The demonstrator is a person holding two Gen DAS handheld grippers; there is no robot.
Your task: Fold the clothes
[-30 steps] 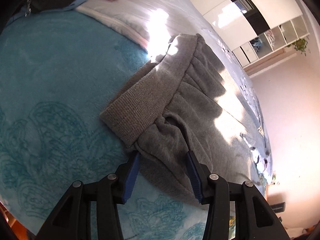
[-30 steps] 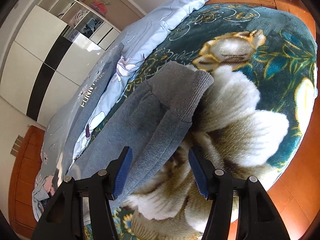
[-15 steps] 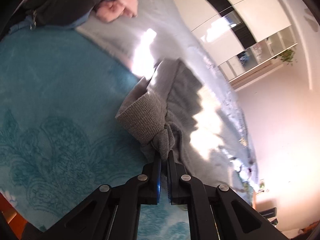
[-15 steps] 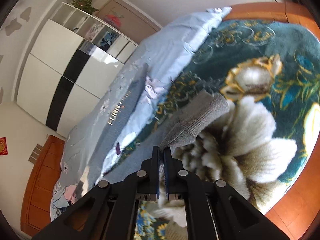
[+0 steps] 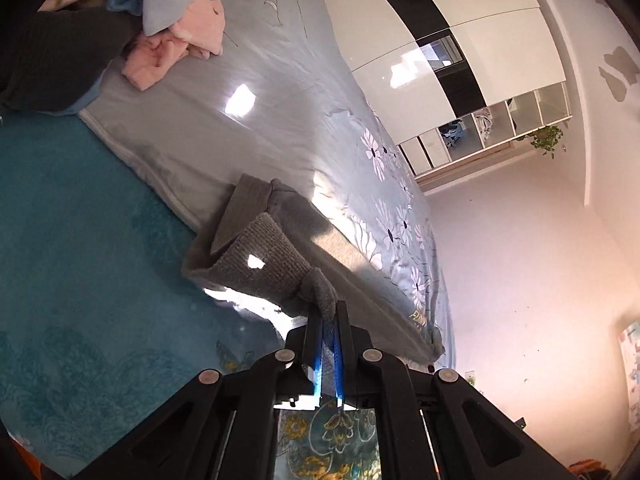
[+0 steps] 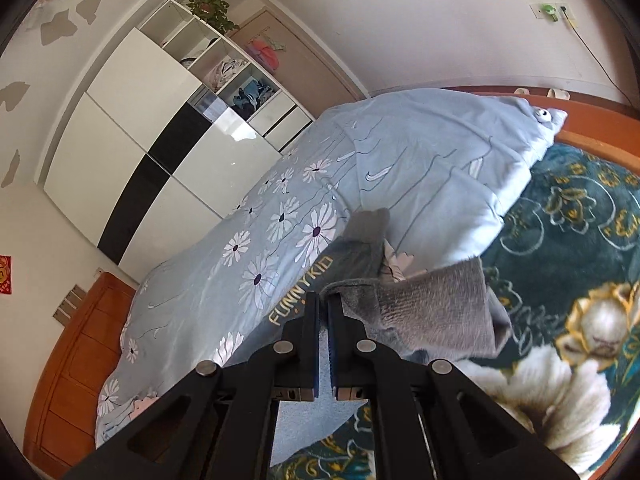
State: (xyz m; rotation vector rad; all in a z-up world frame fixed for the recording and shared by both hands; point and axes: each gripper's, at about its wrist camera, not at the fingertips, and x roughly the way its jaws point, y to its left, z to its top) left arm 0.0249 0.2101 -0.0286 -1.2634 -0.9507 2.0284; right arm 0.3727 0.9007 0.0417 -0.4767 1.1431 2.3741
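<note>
A: What does the garment look like?

B: It is a grey fleece garment (image 5: 292,216) with a ribbed knit cuff (image 5: 260,260). The cuff end is lifted clear of the teal blanket (image 5: 80,240); the rest trails back along the edge of the pale blue daisy-print duvet (image 5: 280,100). A patch of sunlight falls on the ribbing.

A: Who has hold of it?

B: Both. The left gripper (image 5: 330,312) has its blue-lined fingers pressed together on a bunch of fleece right next to the cuff. In the right wrist view, the right gripper (image 6: 323,304) is pinched on the fabric beside another ribbed band (image 6: 436,304), which hangs above the dark floral blanket (image 6: 580,240), just beside the duvet's folded corner.

A: And relative to the duvet?

B: The garment runs along the duvet's near edge, by the "FUNNYKID" lettering (image 6: 300,292). A pink garment (image 5: 176,44) and other clothes lie on the duvet's far end, well apart from the grey one.

A: What has changed?

B: One second ago both grippers stood open around the cloth, which lay flat. Half a second ago they had closed on it. Now both ends are raised higher, and the cuff has drawn away from the teal blanket.
</note>
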